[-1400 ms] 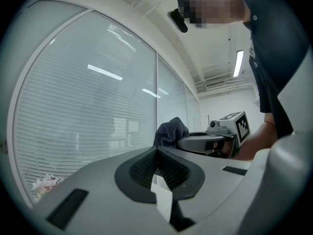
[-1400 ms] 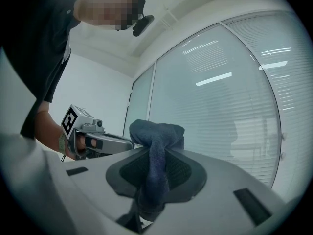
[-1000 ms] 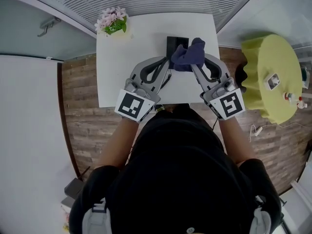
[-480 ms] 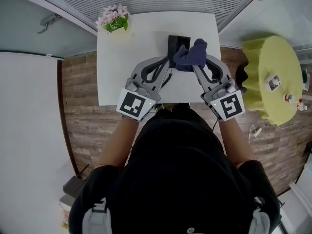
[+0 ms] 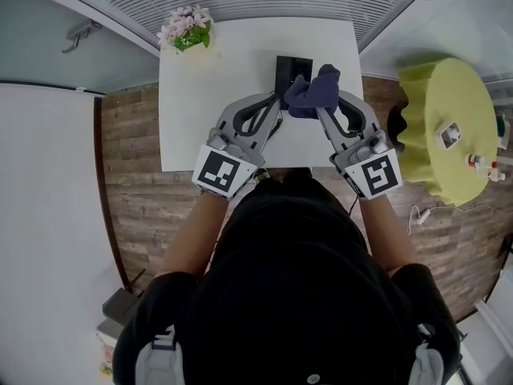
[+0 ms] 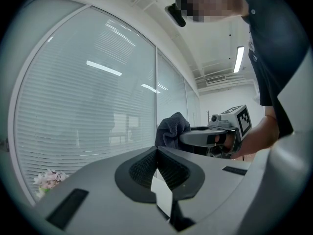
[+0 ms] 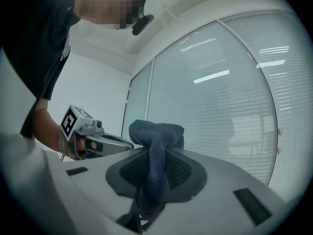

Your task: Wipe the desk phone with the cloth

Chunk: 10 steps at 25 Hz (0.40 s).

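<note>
The desk phone (image 5: 290, 66) is seen as a dark block near the far middle of the white table (image 5: 204, 103). Its long axis seems to run away from the person. Its near right part is covered in the head view by the dark blue cloth (image 5: 311, 92). Whether the cloth touches the phone cannot be told.

The cloth is pinched in the closed jaws of the right gripper (image 5: 323, 111), and a bunch of it stands up above the pads. The jaws of the left gripper (image 5: 273, 117) are pressed together with nothing between them.

The phone lies just ahead of both tips and between them. The right gripper, with the cloth, is judged the nearer one, so only a short move forward and down is needed.
</note>
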Motion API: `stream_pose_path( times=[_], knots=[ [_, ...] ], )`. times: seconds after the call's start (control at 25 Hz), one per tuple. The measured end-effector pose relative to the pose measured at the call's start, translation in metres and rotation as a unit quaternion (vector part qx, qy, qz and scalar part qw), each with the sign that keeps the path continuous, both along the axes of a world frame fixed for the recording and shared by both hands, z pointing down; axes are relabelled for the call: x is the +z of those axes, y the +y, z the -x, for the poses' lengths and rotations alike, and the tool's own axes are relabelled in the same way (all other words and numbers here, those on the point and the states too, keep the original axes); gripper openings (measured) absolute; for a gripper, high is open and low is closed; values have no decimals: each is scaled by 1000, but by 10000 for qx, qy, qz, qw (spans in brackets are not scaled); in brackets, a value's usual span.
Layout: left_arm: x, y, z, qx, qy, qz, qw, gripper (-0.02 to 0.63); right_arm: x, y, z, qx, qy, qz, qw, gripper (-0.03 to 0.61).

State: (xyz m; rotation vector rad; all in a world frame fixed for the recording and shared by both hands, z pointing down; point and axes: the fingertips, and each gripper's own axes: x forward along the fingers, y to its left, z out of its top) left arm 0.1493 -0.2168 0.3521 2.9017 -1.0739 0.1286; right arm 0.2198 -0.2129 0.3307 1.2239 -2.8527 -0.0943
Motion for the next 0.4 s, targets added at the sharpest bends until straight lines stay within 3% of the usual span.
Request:
stream_pose_path(
  times=[0.4],
  knots=[
    [3, 3, 2, -7, -100, 53, 9999, 11, -1, 3, 0, -13, -7, -7, 10000, 87]
  ],
)
